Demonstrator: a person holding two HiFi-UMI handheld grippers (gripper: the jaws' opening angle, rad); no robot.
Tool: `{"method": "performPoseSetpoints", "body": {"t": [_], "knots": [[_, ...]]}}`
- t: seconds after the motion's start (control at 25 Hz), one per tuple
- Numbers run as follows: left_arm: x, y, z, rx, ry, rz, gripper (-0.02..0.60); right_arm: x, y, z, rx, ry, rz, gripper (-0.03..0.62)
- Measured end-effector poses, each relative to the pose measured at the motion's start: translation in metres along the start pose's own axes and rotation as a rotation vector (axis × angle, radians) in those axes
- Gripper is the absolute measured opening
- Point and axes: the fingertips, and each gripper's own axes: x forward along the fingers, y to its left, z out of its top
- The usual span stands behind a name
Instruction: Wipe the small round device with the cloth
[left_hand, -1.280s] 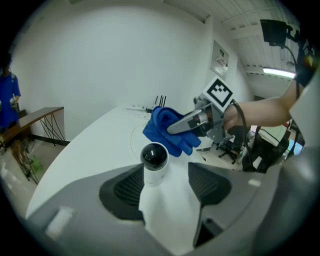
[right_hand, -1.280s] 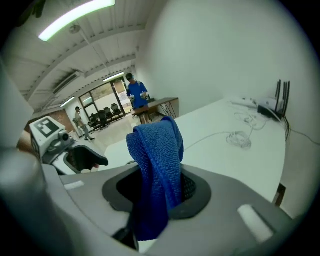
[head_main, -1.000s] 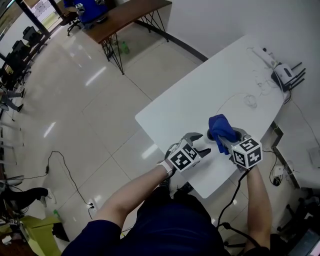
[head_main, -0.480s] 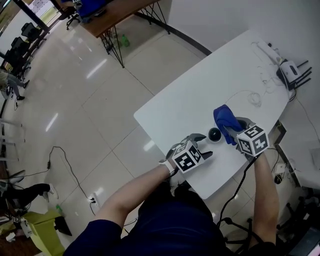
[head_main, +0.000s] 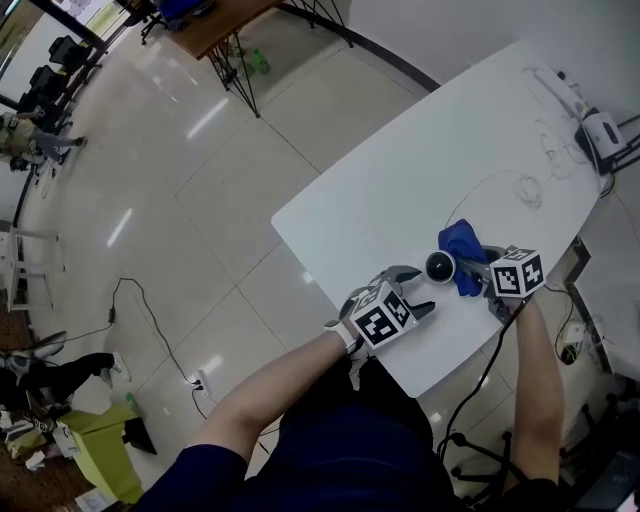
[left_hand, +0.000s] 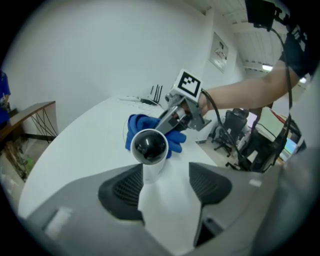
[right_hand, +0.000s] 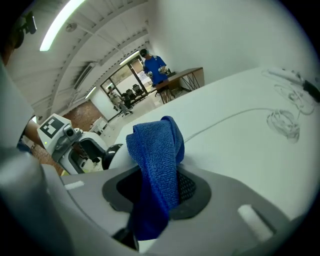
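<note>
Blue cloth (head_main: 462, 245) just beside white black-domed device (head_main: 440, 266)

Left gripper (head_main: 417, 291) spread, right gripper (head_main: 474, 272) clamped

Nothing here gives me a word, brand or number I can read. The cube (head_main: 380, 318) on my left gripper (head_main: 416, 290) and the cube (head_main: 519, 272) on my right gripper (head_main: 476, 274) bear only black-and-white square marker patterns, no letters. A framed sign (left_hand: 218, 50) on the wall (left_hand: 125, 50) is too small to read.
</note>
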Motion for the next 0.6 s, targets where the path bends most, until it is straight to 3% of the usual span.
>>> {"method": "performPoseSetpoints", "body": {"t": [0.2, 0.28, 0.36, 0.44, 0.6], "knots": [[-0.014, -0.004, -0.011, -0.051, -0.015, 0.016, 0.287, 0.0, -0.004, -0.011, 0.116, -0.118, -0.097, 0.121], [-0.023, -0.002, -0.014, -0.062, -0.03, 0.027, 0.287, -0.019, 0.004, -0.001, 0.083, -0.212, -0.15, 0.121], [-0.034, 0.002, -0.013, -0.073, -0.054, 0.038, 0.287, -0.045, 0.026, 0.017, -0.073, -0.314, -0.205, 0.121], [-0.044, 0.003, -0.011, -0.072, -0.076, 0.048, 0.287, -0.066, 0.053, 0.034, -0.296, -0.374, -0.273, 0.123], [-0.059, -0.002, -0.006, -0.059, -0.107, 0.054, 0.287, -0.073, 0.093, 0.053, -0.627, -0.352, -0.416, 0.123]]}}
